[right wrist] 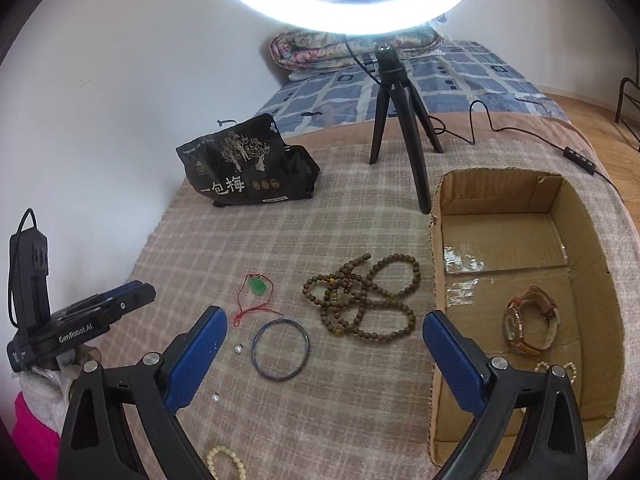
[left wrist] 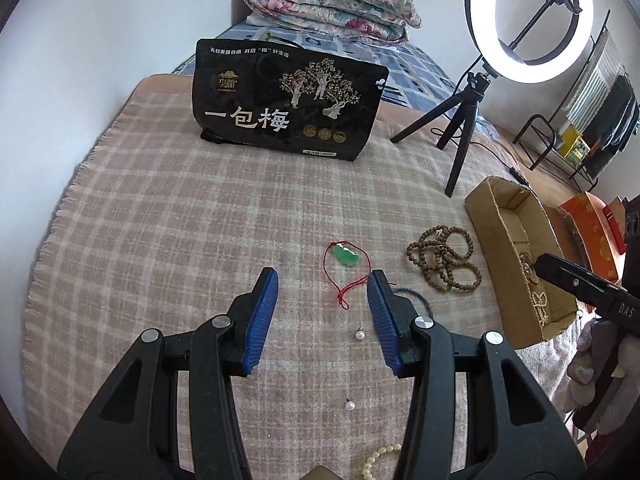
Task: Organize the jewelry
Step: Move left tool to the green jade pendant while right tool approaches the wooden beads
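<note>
My left gripper [left wrist: 323, 283] is open and empty, just short of a green jade pendant [left wrist: 346, 256] on a red cord. A pearl earring [left wrist: 361, 335] lies between its fingers, a second pearl [left wrist: 350, 405] nearer. My right gripper [right wrist: 325, 326] is open and empty above a dark bangle [right wrist: 281, 350] and a brown bead necklace [right wrist: 362, 302]. The cardboard box [right wrist: 592, 236] at the right holds a brown-strap watch [right wrist: 530, 320] and a pearl bracelet [right wrist: 558, 368]. A cream bead bracelet [right wrist: 224, 460] lies at the near edge.
A black snack bag [left wrist: 286, 102] stands at the back of the checked cloth [left wrist: 160, 220]. A ring light on a black tripod [right wrist: 396, 120] stands by the box's far corner, its cable [right wrist: 520, 128] trailing right. A folded quilt [left wrist: 332, 0] lies on the bed behind.
</note>
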